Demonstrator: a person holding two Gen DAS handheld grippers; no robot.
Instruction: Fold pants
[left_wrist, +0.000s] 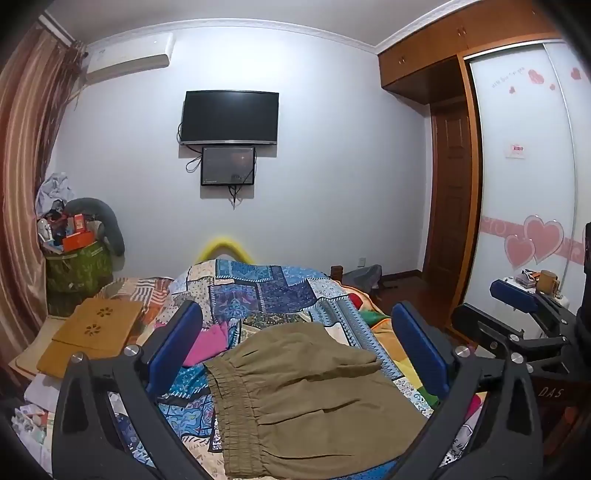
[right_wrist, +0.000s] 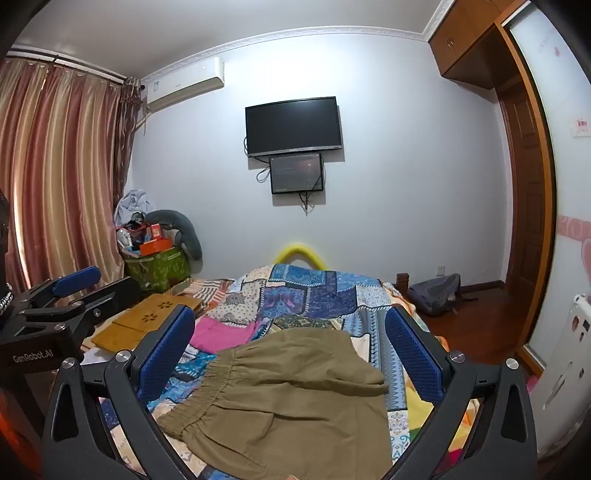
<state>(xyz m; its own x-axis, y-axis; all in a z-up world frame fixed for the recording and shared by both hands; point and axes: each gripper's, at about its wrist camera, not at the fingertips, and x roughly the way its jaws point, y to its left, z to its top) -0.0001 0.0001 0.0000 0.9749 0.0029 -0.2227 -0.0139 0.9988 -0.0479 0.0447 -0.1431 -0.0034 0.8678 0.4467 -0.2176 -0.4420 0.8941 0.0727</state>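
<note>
The bed (left_wrist: 280, 291), under a patchwork quilt, fills the lower middle of both views. The pants (left_wrist: 314, 398) (khaki, elastic waistband) lie flat on it, just ahead of and below both tongs. Their long axis seems to run away from the cameras twd the far wall, w/ the waistband (left_wrist: 236, 413) at the near-left and the legs apparently already doubled over, tho the near end is cut off by the frame, so I can't confirm.

Left tongs (left_wrist: 295, 350) and right tongs (right_wrist: 290, 354) are both spread wide w/ nothing between the pads, side by side and about equally near; left sits closer to the waistband. Each shows at the edge of the other's view.

Pink cloth (right_wrist: 221, 332) lies just beyond the waistband, and how it meets the pants is hard to read.
</note>
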